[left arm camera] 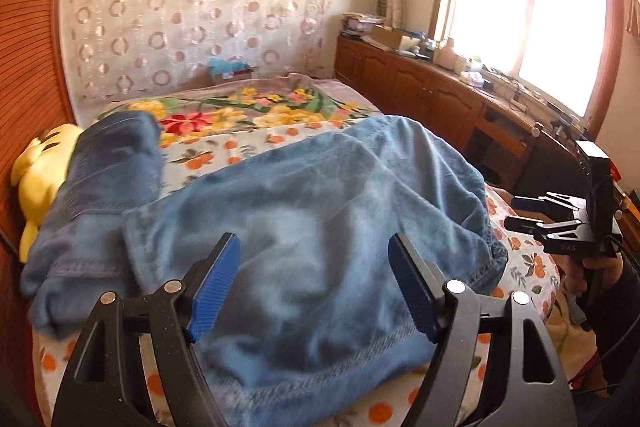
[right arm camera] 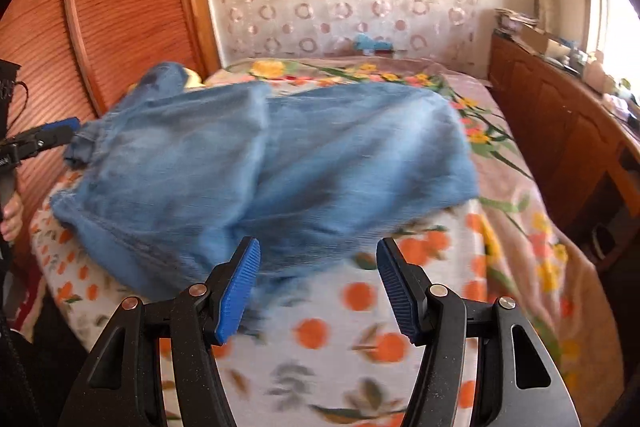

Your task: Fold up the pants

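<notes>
Light blue denim pants (left arm camera: pixel 288 211) lie in a loose, partly folded heap on the bed; they also show in the right wrist view (right arm camera: pixel 272 163). My left gripper (left arm camera: pixel 314 283) is open and empty, hovering just above the near hem of the pants. My right gripper (right arm camera: pixel 318 287) is open and empty, above the near right edge of the pants and the sheet. The right gripper shows at the right edge of the left wrist view (left arm camera: pixel 528 213), beside the bed. The left gripper shows at the left edge of the right wrist view (right arm camera: pixel 56 133), by the waistband.
The bed has an orange-print sheet (right arm camera: pixel 360 327) and a floral blanket (left arm camera: pixel 256 111). A yellow plush toy (left arm camera: pixel 36 167) lies at the left edge by the wooden wardrobe (right arm camera: pixel 120 7). A cluttered wooden cabinet (left arm camera: pixel 432 91) runs along the right under the window.
</notes>
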`<act>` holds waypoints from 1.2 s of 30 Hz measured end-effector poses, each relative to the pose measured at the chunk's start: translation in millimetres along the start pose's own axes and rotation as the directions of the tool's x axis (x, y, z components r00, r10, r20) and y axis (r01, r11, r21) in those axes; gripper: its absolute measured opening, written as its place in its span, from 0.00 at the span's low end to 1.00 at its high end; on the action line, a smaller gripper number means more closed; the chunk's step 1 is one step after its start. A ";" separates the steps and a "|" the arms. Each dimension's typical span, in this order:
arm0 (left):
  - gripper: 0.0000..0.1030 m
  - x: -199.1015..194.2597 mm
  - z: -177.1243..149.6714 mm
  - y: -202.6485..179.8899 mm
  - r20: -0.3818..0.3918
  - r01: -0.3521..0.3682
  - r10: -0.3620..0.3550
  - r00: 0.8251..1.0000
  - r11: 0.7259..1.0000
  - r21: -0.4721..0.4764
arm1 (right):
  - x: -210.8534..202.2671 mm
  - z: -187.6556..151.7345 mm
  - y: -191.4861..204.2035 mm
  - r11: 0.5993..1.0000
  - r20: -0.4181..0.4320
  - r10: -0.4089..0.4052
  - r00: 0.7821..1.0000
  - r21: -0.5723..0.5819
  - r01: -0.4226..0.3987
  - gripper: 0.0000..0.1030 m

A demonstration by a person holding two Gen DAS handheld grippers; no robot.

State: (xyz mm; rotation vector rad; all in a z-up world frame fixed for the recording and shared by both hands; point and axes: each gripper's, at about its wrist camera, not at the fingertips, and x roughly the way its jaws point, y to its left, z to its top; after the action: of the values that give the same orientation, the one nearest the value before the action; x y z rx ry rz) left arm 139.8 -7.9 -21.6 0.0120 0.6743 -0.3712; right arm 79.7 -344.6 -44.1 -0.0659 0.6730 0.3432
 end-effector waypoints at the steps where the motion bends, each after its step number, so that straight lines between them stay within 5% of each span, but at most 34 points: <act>1: 0.75 6.6 4.5 -4.4 -0.004 0.004 -0.004 1.000 1.000 0.010 | 1.9 -0.2 -8.1 1.000 -0.011 -0.015 1.000 0.006 0.015 0.61; 12: 0.75 79.7 43.7 -28.1 -0.068 0.019 -0.013 0.998 0.996 0.091 | 31.6 15.5 -66.9 0.994 -0.095 -0.098 0.991 0.038 0.102 0.61; 22: 0.75 119.3 27.9 -6.6 -0.160 0.010 -0.006 0.987 1.000 0.026 | 72.6 55.7 -83.9 0.994 -0.123 -0.083 0.989 0.066 0.091 0.61; 27: 0.75 118.2 21.5 -4.7 -0.144 0.029 -0.028 0.989 1.000 0.004 | 87.9 68.9 -105.3 0.983 -0.122 -0.121 0.985 0.124 0.136 0.61; 30: 0.75 116.7 20.1 -3.4 -0.137 0.038 -0.039 0.990 0.999 -0.007 | 99.5 75.5 -117.3 0.976 -0.116 -0.086 0.990 0.190 0.107 0.47; 32: 0.75 115.5 19.8 -1.3 -0.133 0.049 -0.052 0.990 0.999 -0.021 | 101.7 78.2 -124.2 0.969 -0.102 -0.062 0.993 0.233 0.084 0.27; 33: 0.75 116.0 20.4 0.5 -0.132 0.053 -0.056 0.990 0.998 -0.026 | 101.9 79.4 -126.3 0.965 -0.088 -0.034 0.996 0.255 0.055 0.07; 36: 0.75 115.0 20.8 2.0 -0.127 0.061 -0.065 0.990 0.998 -0.035 | 97.6 78.3 -127.5 0.964 -0.052 -0.059 0.997 0.257 0.071 0.03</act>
State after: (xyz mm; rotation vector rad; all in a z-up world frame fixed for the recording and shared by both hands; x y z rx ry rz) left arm 235.7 -46.9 -75.9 -0.0155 0.8085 -0.4226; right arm 240.0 -423.0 -49.9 0.1539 0.7524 0.1889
